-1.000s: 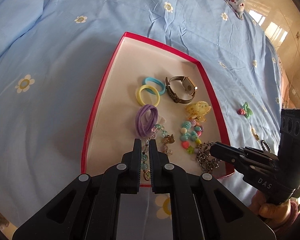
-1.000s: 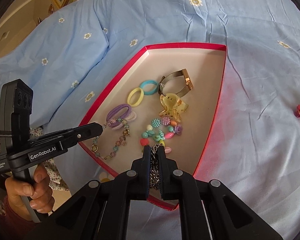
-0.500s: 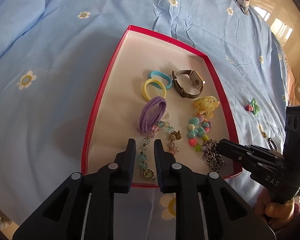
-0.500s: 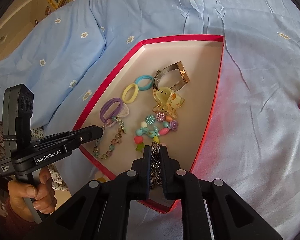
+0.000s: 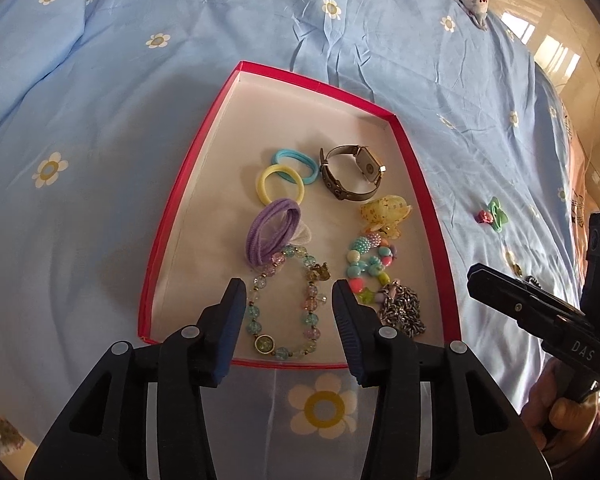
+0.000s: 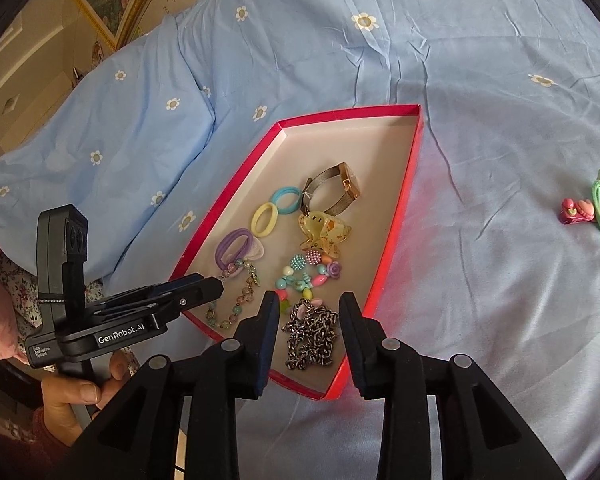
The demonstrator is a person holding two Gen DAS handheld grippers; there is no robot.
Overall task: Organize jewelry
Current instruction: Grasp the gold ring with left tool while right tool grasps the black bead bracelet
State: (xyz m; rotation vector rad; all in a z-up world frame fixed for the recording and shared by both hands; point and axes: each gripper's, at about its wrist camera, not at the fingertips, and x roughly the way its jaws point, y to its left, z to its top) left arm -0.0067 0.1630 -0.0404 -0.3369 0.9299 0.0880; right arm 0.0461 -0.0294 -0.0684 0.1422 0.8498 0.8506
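both sets of fingers now spread wide, were pinched a second ago. left gripper (image 5: 286, 300) let go of glass bead bracelet (image 5: 284, 304), right gripper (image 6: 309, 312) dropped metal chain (image 6: 311, 336); both lie in red tray (image 5: 428, 208). farther right, hair clips (image 6: 588, 208) on bedsheet (image 5: 140, 60), details blurry.

1. we read "das" in pale letters on the side of the black right gripper (image 5: 476, 276), seen from the left wrist.
2. we read "genrobot.ai" on a white label on the black left gripper (image 6: 216, 286).
3. a smaller white label there (image 6: 40, 352) is too small for us to read.
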